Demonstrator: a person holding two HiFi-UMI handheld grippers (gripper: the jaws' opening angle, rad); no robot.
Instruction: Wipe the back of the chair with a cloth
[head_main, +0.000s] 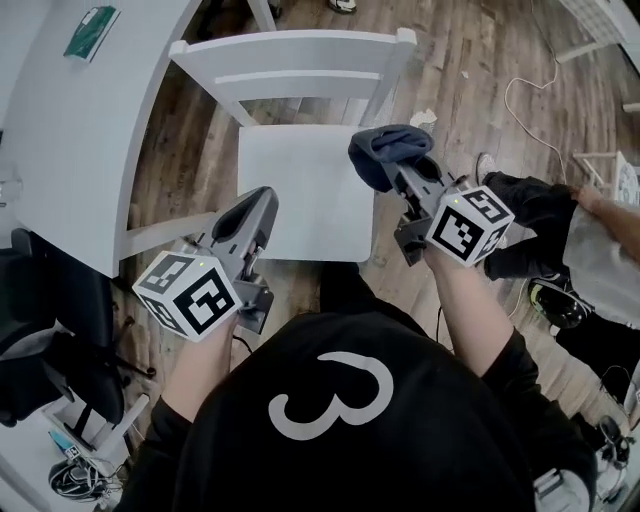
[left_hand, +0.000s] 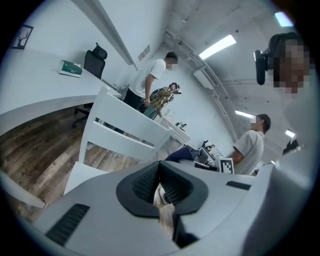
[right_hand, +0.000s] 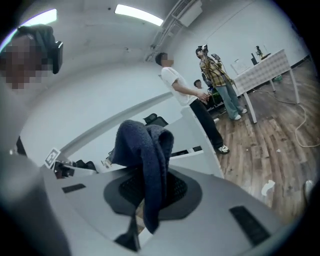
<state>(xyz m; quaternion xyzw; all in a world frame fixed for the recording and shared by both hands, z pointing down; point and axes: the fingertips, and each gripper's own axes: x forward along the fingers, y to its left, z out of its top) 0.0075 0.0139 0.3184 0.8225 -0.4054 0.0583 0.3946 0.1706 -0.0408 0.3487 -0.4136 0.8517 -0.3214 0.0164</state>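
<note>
A white wooden chair (head_main: 300, 190) stands in front of me, its slatted back (head_main: 295, 62) at the far side. My right gripper (head_main: 395, 165) is shut on a dark blue cloth (head_main: 385, 150), held above the seat's right edge; the cloth (right_hand: 145, 155) droops out over the jaws in the right gripper view. My left gripper (head_main: 262, 200) hovers over the seat's left front corner, jaws closed together with nothing between them. The chair back (left_hand: 125, 132) shows beyond it in the left gripper view.
A white curved table (head_main: 80, 120) lies to the left with a green booklet (head_main: 92, 30) on it. A person's leg and shoe (head_main: 545, 260) are at the right. A cable (head_main: 530, 100) trails on the wood floor. People stand further back (left_hand: 145, 87).
</note>
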